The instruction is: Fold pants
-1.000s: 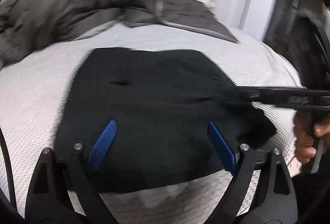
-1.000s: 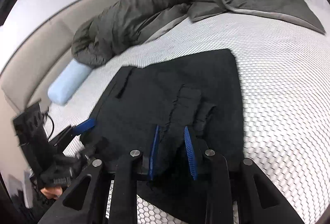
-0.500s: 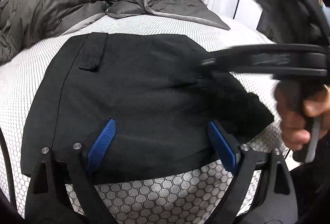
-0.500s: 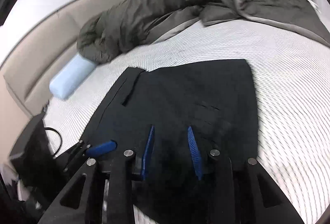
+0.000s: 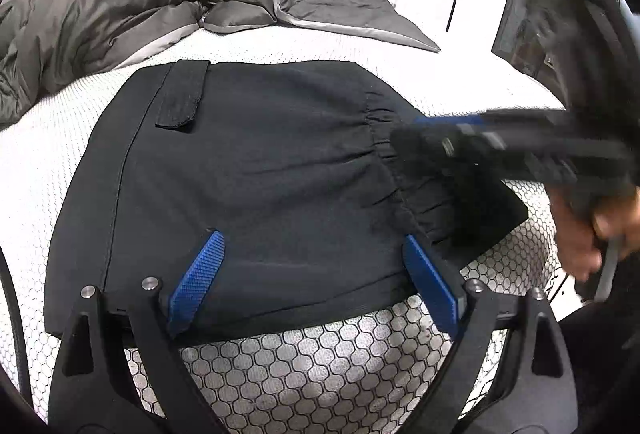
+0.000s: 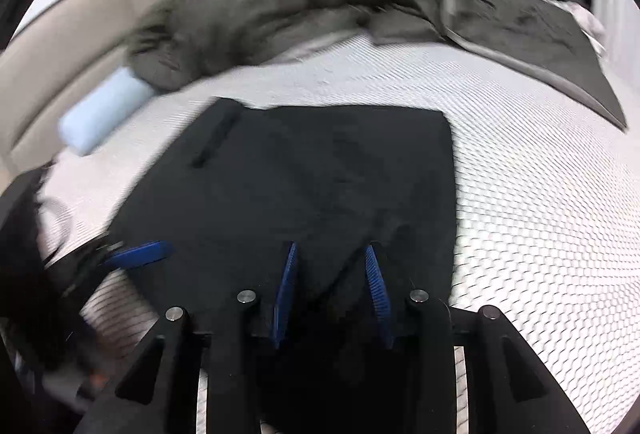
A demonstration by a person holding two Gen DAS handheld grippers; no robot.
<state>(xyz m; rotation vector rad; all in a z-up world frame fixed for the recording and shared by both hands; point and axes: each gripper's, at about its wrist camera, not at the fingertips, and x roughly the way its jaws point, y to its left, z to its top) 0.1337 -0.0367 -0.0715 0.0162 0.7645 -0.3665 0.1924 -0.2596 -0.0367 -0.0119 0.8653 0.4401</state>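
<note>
My left gripper: jaws spread wide, nothing pinched. Blue pads hang just over the near edge of the pants, one at 7 o'clock, one at 5 o'clock of the left wrist view. Can't tell if the pads touch the cloth.

My right gripper: jaws opening, narrow gap. Black cloth lies between and under the pads; they don't look pressed on it. In the left view it comes in blurred from 3 o'clock, tips over the gathered waistband, my hand on its handle at 4 o'clock.

Pants: folded to a flat black block on the white honeycomb-pattern mattress, centre of both views. Pocket flap at 11 o'clock of the block in the left view.

Further out: grey duvet bunched along the far side, 10 to 1 o'clock. Pale blue roll at 9 o'clock in the right view, against a beige headboard. Right view blurred.
</note>
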